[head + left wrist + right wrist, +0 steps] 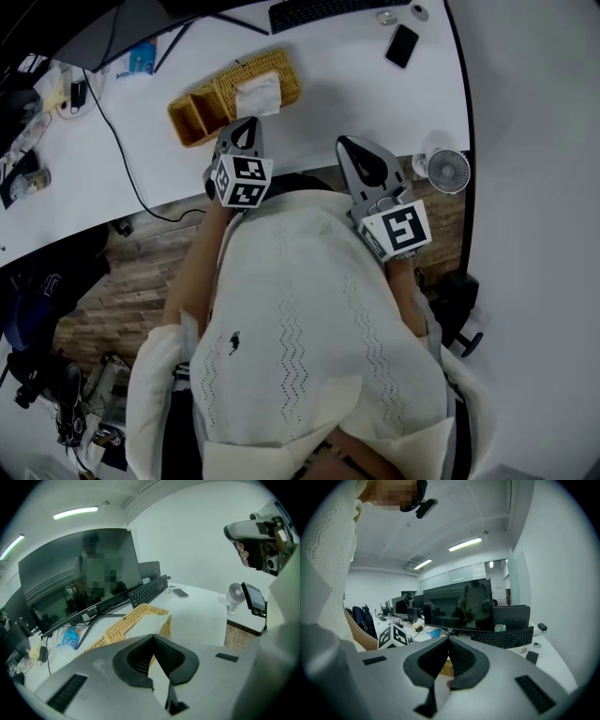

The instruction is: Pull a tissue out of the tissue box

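Note:
A woven wicker tissue box (234, 94) lies on the white desk (356, 94), with a white tissue (259, 94) standing out of its top. My left gripper (247, 124) hovers just short of the box's near side, its jaws shut and empty. In the left gripper view the box (133, 619) and tissue (153, 615) lie right beyond the left gripper (153, 635). My right gripper (347, 142) is held to the right of the box, over the desk's near edge, jaws closed on nothing. In the right gripper view the right gripper (449, 638) hides all but a sliver of wicker (446, 668).
A black keyboard (328, 11) and a phone (401, 45) lie at the far side of the desk. A small white fan (448, 171) stands at the desk's right corner. A dark monitor (79, 573) stands behind the box. A black cable (122, 150) runs across the desk at left.

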Tool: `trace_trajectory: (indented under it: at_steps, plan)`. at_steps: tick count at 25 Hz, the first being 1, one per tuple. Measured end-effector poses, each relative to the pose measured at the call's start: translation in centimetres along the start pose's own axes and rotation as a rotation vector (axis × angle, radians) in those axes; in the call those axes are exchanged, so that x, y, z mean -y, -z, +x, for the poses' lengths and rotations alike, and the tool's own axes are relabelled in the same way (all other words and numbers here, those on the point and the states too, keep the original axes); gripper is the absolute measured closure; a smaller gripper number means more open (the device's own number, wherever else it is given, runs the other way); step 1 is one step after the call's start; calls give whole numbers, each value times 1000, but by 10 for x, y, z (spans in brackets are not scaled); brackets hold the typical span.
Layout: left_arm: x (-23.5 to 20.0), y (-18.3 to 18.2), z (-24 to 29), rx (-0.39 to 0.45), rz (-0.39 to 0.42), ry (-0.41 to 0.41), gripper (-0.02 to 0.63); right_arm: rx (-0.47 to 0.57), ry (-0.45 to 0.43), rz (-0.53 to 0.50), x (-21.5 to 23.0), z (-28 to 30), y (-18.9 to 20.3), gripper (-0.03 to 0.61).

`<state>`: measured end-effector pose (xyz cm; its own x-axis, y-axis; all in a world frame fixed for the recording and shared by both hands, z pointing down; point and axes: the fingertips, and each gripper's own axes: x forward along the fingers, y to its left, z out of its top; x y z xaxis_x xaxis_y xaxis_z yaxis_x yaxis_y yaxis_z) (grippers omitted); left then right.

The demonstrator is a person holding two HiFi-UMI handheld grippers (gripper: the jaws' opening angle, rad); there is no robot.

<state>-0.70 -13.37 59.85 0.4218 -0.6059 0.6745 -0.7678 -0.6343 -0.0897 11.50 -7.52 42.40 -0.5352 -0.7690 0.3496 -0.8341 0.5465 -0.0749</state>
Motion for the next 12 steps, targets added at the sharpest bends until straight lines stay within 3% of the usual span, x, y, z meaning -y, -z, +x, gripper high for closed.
trace_trajectory:
  at_steps: [12]
  plan:
    - [7,-2,-5,18,-33,-42,601,2,-38,-16,1,-5,4,577]
